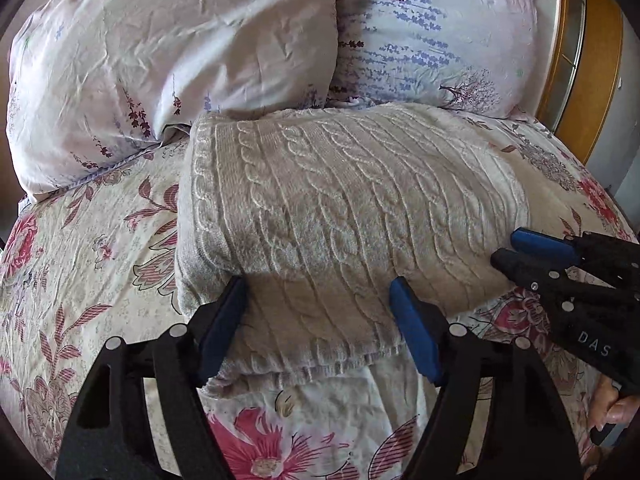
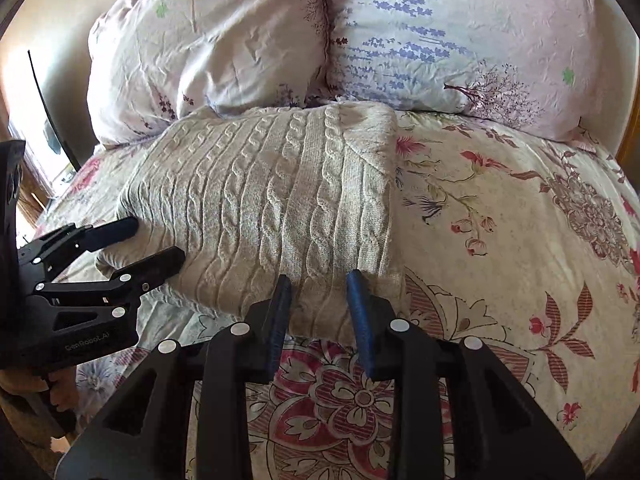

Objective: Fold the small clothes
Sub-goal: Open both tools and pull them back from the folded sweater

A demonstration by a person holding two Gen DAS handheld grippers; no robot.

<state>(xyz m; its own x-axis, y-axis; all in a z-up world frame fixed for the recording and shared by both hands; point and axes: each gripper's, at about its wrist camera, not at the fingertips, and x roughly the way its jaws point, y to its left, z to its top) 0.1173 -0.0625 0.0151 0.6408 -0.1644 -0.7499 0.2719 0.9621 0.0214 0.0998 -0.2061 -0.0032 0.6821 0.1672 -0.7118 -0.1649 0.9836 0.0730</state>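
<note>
A cream cable-knit sweater (image 1: pixel 340 216) lies folded into a thick block on the floral bedspread (image 1: pixel 80 264), its far end against the pillows. It also shows in the right wrist view (image 2: pixel 272 208). My left gripper (image 1: pixel 320 296) is open, its blue pads either side of the sweater's near left edge. It also shows at the left of the right wrist view (image 2: pixel 156 240). My right gripper (image 2: pixel 318 284) is open, its pads at the sweater's near right corner. It enters the left wrist view from the right (image 1: pixel 508 248).
Two pale floral pillows (image 1: pixel 172 52) (image 1: pixel 436 32) lie behind the sweater. A wooden headboard frame (image 1: pixel 592 48) stands at the far right. The bedspread (image 2: pixel 500 240) stretches to the right of the sweater. A dark screen edge (image 2: pixel 48 112) stands at the left.
</note>
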